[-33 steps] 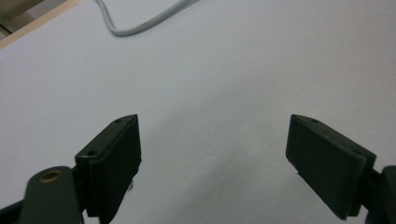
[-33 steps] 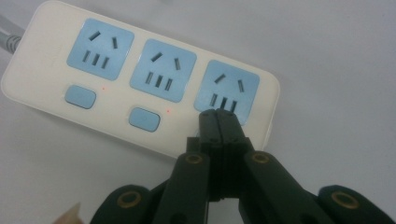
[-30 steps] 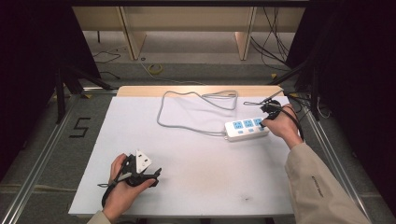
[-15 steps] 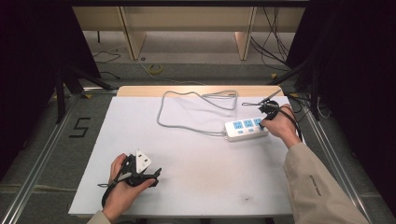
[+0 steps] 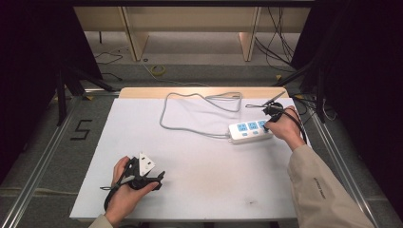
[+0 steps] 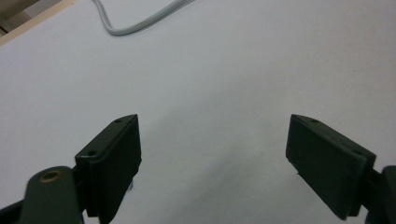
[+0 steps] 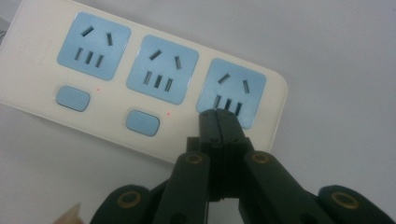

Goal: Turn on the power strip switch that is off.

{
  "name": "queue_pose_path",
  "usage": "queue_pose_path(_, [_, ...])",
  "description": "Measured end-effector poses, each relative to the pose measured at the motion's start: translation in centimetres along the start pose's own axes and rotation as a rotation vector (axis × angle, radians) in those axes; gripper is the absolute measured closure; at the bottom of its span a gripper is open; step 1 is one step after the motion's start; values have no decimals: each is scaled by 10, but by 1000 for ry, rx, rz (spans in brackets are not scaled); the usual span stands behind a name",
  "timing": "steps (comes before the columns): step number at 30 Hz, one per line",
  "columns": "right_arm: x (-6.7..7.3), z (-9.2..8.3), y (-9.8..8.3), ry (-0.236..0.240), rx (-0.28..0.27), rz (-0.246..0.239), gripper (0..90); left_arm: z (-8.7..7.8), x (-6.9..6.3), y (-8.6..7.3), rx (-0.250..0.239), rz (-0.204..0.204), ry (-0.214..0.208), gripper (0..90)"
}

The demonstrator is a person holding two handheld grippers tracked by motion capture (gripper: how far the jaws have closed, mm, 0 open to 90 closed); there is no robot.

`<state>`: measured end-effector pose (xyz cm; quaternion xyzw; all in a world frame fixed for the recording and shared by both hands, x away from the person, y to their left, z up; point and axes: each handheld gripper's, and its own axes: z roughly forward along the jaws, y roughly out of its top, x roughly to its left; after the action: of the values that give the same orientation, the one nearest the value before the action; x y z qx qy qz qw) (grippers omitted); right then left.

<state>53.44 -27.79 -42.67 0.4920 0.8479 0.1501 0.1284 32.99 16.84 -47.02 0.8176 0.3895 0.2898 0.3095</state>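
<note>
Two hand-held grippers are in my feed, and against the frames from a second and half a second ago I find no shift in either one, nor in anything on the table. My right gripper [image 7: 218, 114] has its two black jaws pressed flat together with nothing between them; in the right gripper view their joined tip sits at the lower edge of the third pale-blue socket face, over the spot where the third button would fall in the row, and I cannot tell whether the tip touches the surface. The task's thing, a white rectangular plastic power strip with three blue sockets [image 5: 250, 131], lies on the white table sheet [image 5: 199, 190] toward the far right, long side roughly across the table, just under my right hand [image 5: 285, 126]. Two rounded blue switch buttons [image 7: 72, 98] show below the first two sockets, each with a small red dot beside it. A grey power cable [image 5: 190, 102] runs from the strip's left end and loops toward the table's far edge, same lie as earlier. My left gripper [image 5: 157, 178] rests at the near left of the sheet, well apart from the strip; the left gripper view shows its jaws standing wide apart over bare sheet, empty.
</note>
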Motion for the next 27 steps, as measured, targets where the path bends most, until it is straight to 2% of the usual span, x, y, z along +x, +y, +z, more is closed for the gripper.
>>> queue_pose_path(27, [2,3,2,-13,18,2,900,0,-1,0,-7,2,1,181])
